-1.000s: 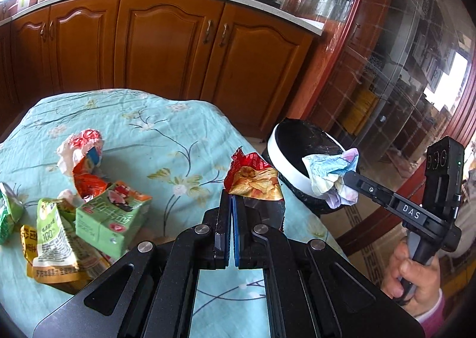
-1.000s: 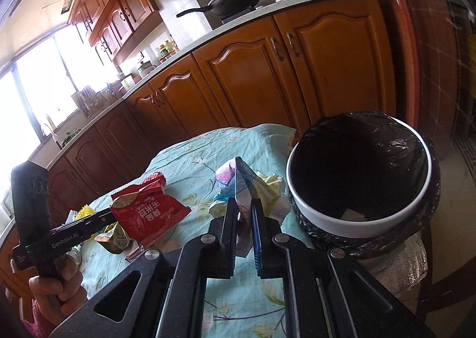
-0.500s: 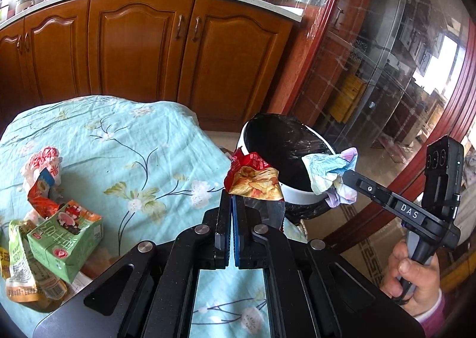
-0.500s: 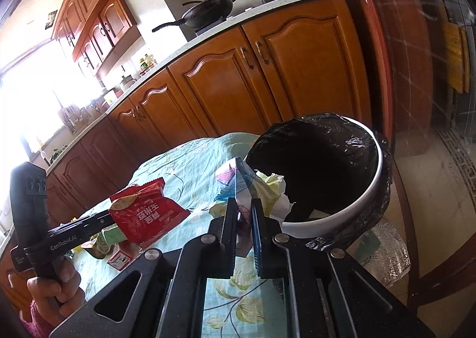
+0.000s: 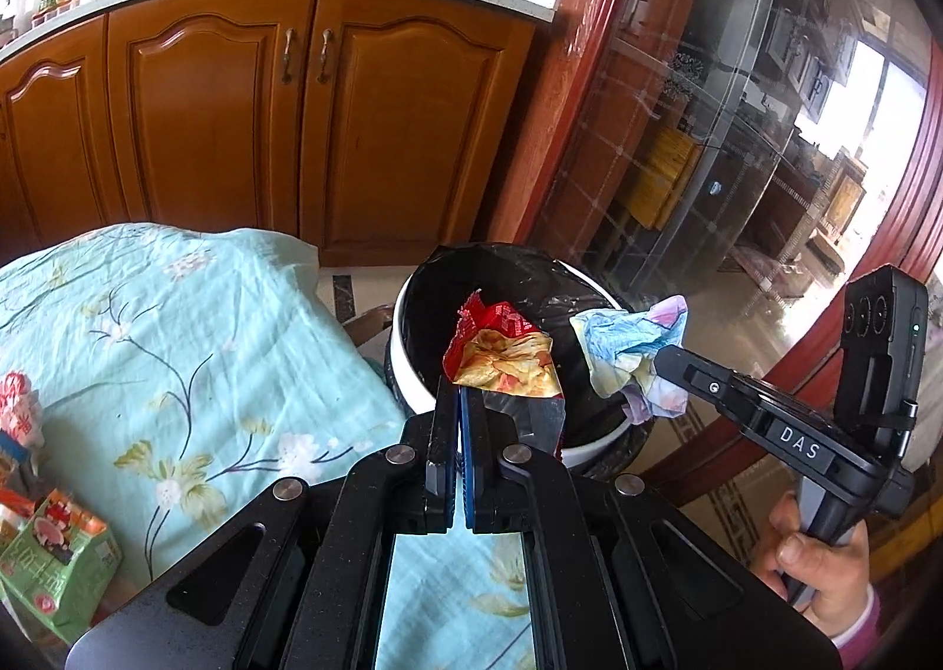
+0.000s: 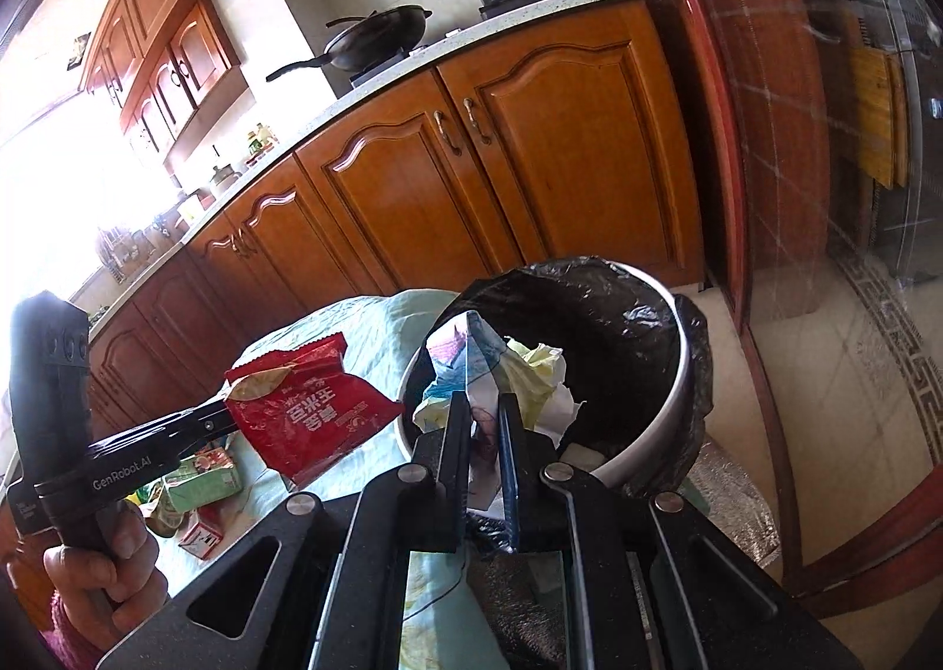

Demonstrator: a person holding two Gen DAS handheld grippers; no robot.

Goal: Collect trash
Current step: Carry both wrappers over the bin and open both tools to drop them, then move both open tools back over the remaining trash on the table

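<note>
A: What did the left wrist view show?
B: The left tool [image 5: 458, 405] pinched a red snack wrapper [image 5: 504, 357] over the black-lined trash bin [image 5: 412, 381], beside the floral tabletop [image 5: 194, 352].
A: And the right wrist view?
B: The right tool [image 6: 484, 416] pinched crumpled coloured paper [image 6: 471, 363] above the bin's rim; a green carton [image 6: 203, 478] lay on the tabletop.

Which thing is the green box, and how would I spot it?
Find the table's flowery blue cloth. At its near left corner lies a pile of wrappers, and the green box sits among them. It is the only square carton there, with red fruit pictured on it.
</note>
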